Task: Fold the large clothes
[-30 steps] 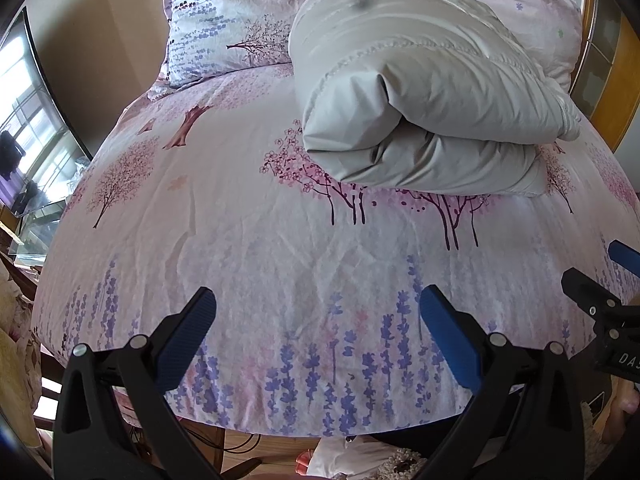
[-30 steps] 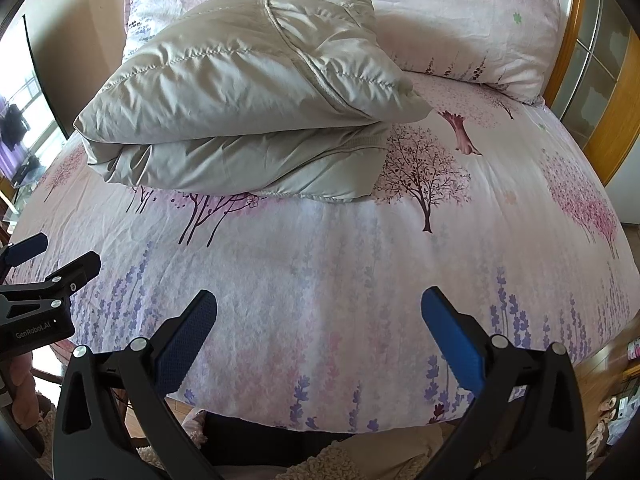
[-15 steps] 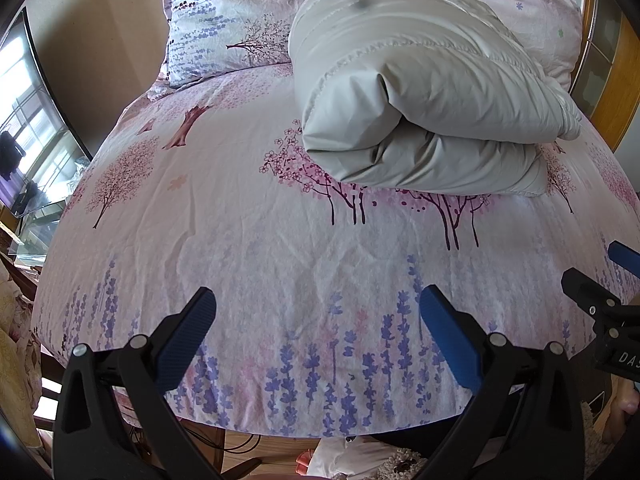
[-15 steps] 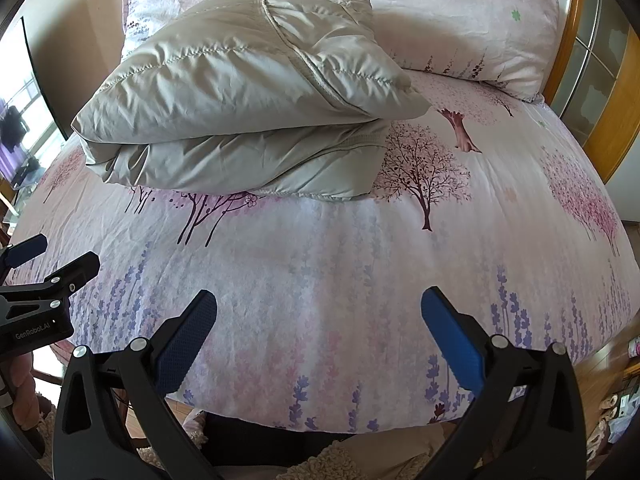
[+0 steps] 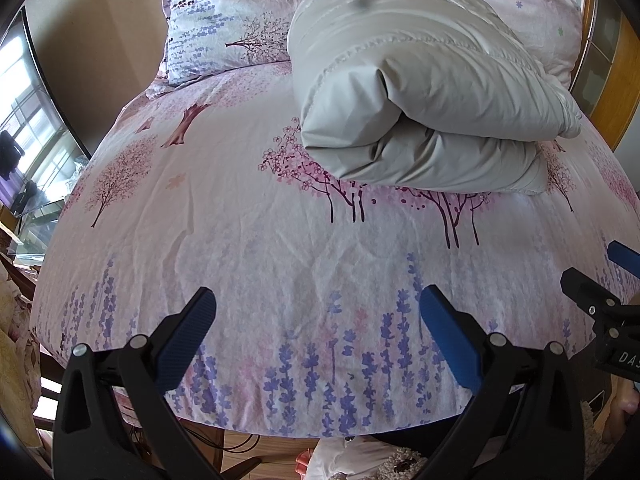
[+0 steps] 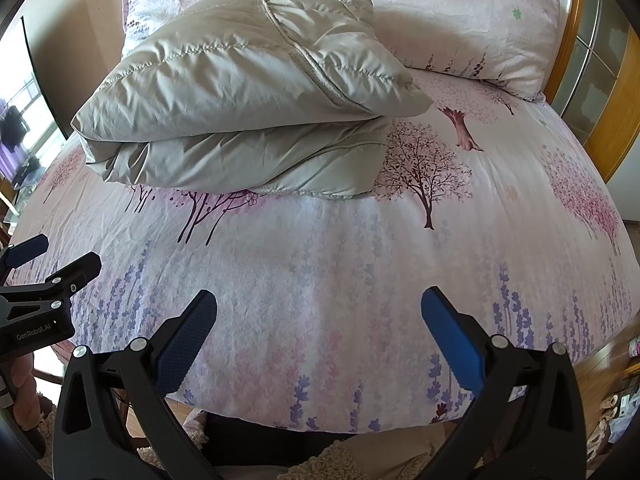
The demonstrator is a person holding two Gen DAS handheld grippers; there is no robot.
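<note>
A puffy light-grey quilted jacket (image 5: 420, 92) lies folded into a thick bundle on the floral bed sheet (image 5: 240, 240), toward the pillows. The right wrist view shows the same jacket (image 6: 248, 92) with its top layer lapped over the lower one. My left gripper (image 5: 316, 308) hangs open over the foot of the bed, well short of the jacket, with nothing between its blue pads. My right gripper (image 6: 318, 308) is likewise open and empty near the bed's front edge. Each gripper appears at the side of the other's view: the right gripper (image 5: 600, 276) and the left gripper (image 6: 48, 264).
Two floral pillows (image 5: 224, 16) (image 6: 472, 20) lie behind the jacket at the head of the bed. A wooden-framed glass door (image 6: 592, 60) stands at the right. A window (image 5: 28, 120) and low furniture are at the left. Fluffy slippers and floor show below the bed edge.
</note>
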